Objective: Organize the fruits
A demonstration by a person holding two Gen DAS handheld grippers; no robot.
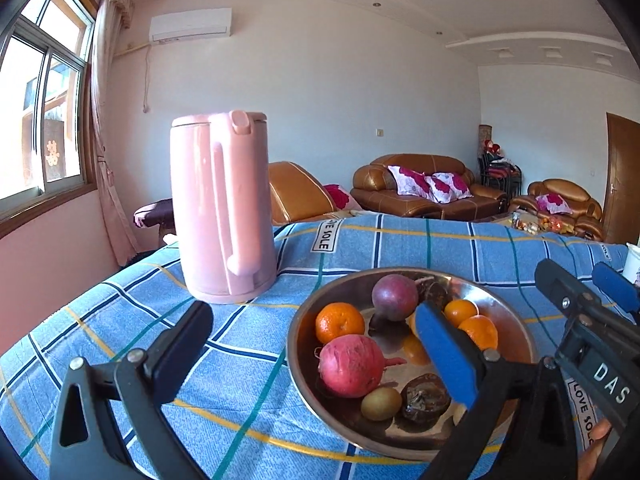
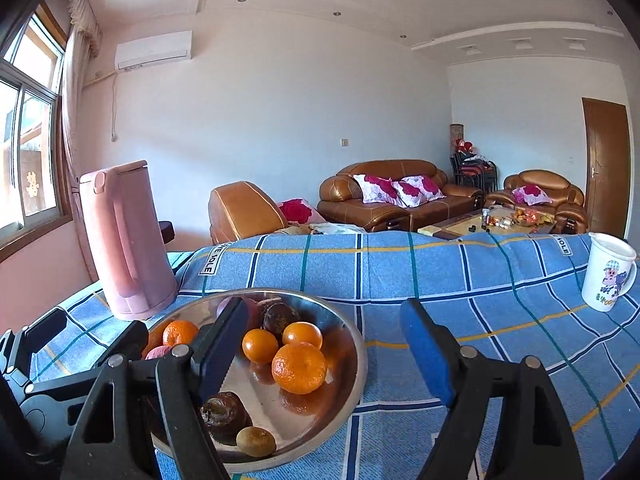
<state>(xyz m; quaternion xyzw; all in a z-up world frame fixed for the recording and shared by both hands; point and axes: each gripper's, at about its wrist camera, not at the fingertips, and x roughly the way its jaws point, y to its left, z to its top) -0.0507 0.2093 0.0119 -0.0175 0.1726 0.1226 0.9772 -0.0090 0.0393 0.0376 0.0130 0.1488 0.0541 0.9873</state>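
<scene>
1. The left gripper (image 1: pixel 316 344) stands wide open with nothing between its fingers; its blue pad (image 1: pixel 446 354) hangs over the metal bowl (image 1: pixel 298 364).
2. The right gripper (image 2: pixel 326 354) is also spread wide and holds nothing, its dark finger (image 2: pixel 222 350) above the bowl's left half.
3. The bowl sits on a blue checked cloth (image 1: pixel 240 364) and holds oranges (image 2: pixel 299 367), a pink-red fruit (image 1: pixel 351 365), a purple fruit (image 1: pixel 395 297), a kiwi (image 2: pixel 256 441) and dark wrinkled fruits (image 1: pixel 425 398).
4. A pink kettle (image 1: pixel 222 208) stands just beside the bowl.
5. A white mug (image 2: pixel 608 276) stands well apart, at the cloth's right edge.
</scene>
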